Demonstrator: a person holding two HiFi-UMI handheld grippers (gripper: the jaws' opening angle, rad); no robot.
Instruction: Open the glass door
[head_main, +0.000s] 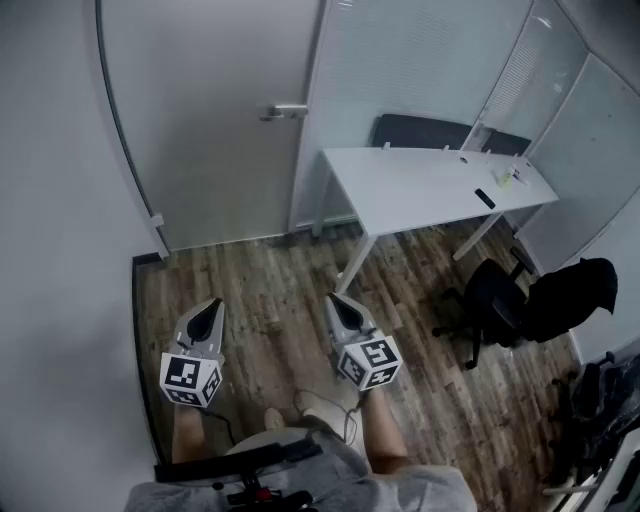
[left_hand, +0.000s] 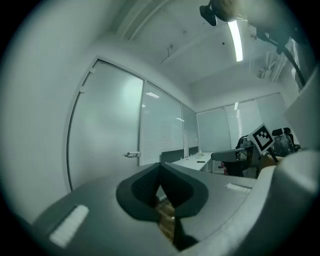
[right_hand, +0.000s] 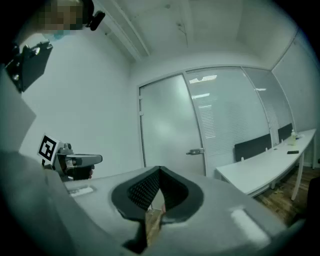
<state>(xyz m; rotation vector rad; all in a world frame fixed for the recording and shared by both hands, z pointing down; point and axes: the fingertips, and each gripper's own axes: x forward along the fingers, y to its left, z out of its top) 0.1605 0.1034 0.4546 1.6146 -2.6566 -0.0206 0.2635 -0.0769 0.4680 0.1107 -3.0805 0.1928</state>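
The head view looked steeply down onto the wood floor (head_main: 260, 290), well back from the glass door (head_main: 210, 130). Each gripper view faced level toward that door from lower down — all three shared its handle (head_main: 285, 111) and the white desk (head_main: 430, 185).

Glass door (head_main: 210, 120): top cut by head view's upper edge. Small items (head_main: 505, 180) on desk (head_main: 420, 190): too small to identify. Dark chairs (head_main: 420, 131) behind desk: mostly hidden. Dark gear (head_main: 600, 420) bottom right: cropped, unidentifiable.
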